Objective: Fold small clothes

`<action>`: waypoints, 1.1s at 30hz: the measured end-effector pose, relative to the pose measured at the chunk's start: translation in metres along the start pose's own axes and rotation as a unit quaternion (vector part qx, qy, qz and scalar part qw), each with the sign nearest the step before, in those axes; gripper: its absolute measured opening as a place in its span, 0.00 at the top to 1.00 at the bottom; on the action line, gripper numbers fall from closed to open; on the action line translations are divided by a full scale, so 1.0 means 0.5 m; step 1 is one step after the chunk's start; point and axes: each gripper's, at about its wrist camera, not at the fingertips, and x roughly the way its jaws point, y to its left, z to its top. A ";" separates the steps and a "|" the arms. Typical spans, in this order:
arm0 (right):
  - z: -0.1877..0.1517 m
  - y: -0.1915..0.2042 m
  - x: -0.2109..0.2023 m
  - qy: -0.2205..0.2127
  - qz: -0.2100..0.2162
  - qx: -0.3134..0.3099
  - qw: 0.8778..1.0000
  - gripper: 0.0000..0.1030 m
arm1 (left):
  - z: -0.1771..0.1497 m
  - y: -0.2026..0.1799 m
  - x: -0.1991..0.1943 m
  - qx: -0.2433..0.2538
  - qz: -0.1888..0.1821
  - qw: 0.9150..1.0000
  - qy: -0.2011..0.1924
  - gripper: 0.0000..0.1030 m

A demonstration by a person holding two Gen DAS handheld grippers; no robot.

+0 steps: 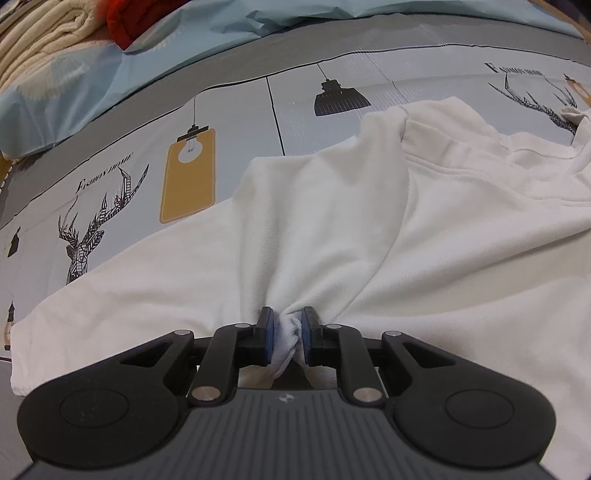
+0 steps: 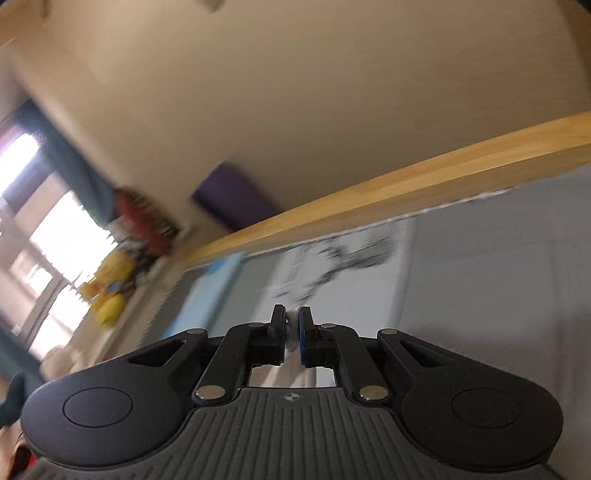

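Observation:
A white garment [image 1: 369, 240] lies spread over a printed bed sheet [image 1: 236, 122], with a sleeve or collar part folded across at the upper right. My left gripper [image 1: 287, 314] is shut on a bunched fold of its near edge, which bulges between the blue pads. The right wrist view is blurred and tilted. There my right gripper [image 2: 291, 314] has its pads almost together, with a thin strip of white cloth [image 2: 291, 334] pinched between them and pale fabric hanging under the fingers. The right gripper does not show in the left wrist view.
A light blue quilt [image 1: 110, 74], a cream blanket [image 1: 44, 37] and something red [image 1: 125, 18] lie beyond the sheet. In the right wrist view a wooden bed rail [image 2: 406, 184] crosses the frame, with a yellow toy [image 2: 109, 291] and a bright window [image 2: 37, 206] at left.

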 end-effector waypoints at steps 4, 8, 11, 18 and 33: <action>0.017 -0.072 0.029 -0.020 -0.045 0.016 0.999 0.94 | -0.003 -0.007 -0.002 0.012 0.007 1.000 -0.004 0.83; 0.023 -0.122 0.041 -0.040 -0.080 0.017 0.996 0.94 | -0.003 -0.003 -0.004 0.008 0.004 1.000 -0.003 0.81; 0.037 -0.145 0.029 -0.085 -0.121 0.001 0.989 0.98 | -0.002 0.002 -0.005 0.001 0.000 1.000 0.000 0.80; 0.025 -0.102 0.037 -0.063 -0.137 -0.023 0.988 0.95 | 0.008 0.026 -0.023 -0.026 -0.019 0.999 0.002 0.75; -0.487 0.397 -0.025 0.267 0.233 -0.376 0.856 0.70 | 0.110 -0.009 -0.057 -0.131 -0.153 0.967 -0.156 0.69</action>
